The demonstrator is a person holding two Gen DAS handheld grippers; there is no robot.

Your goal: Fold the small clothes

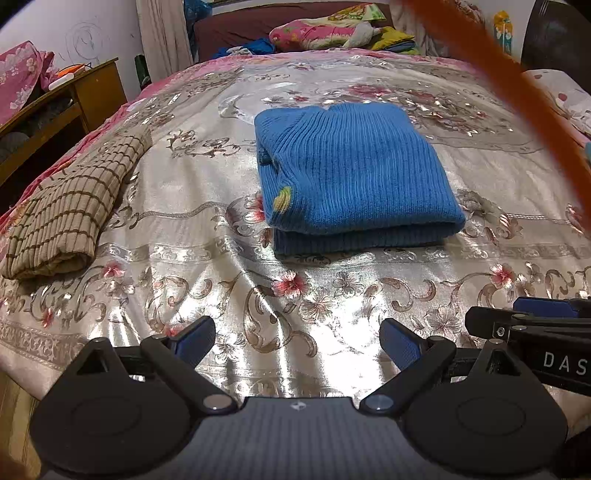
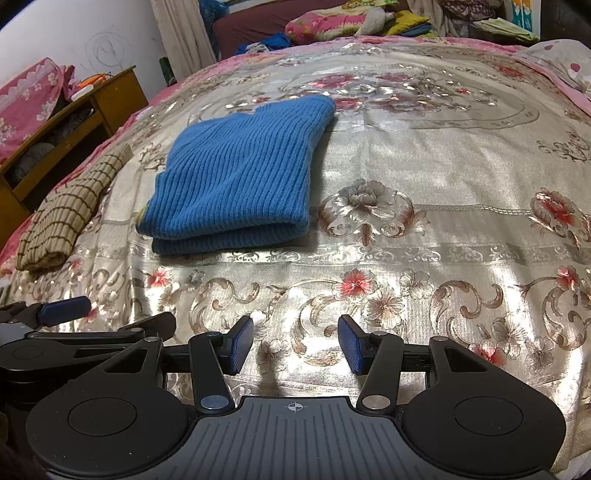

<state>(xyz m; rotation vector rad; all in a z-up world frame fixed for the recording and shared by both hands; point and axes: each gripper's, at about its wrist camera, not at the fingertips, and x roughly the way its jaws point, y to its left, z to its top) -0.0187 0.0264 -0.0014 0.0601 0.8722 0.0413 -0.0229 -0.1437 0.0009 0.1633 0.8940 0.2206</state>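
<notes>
A blue ribbed knit garment lies folded into a thick rectangle on the floral bedspread; it also shows in the right wrist view, left of centre. A small yellow-green patch shows at its left edge. My left gripper is open and empty, above the bedspread in front of the garment, apart from it. My right gripper is open and empty, to the right of the left one, in front of the garment's right side. The right gripper's side shows at the left wrist view's right edge.
A folded beige checked garment lies at the bed's left side, also seen in the right wrist view. A wooden shelf stands left of the bed. Pillows and bedding pile at the far end. A blurred orange strap crosses the upper right.
</notes>
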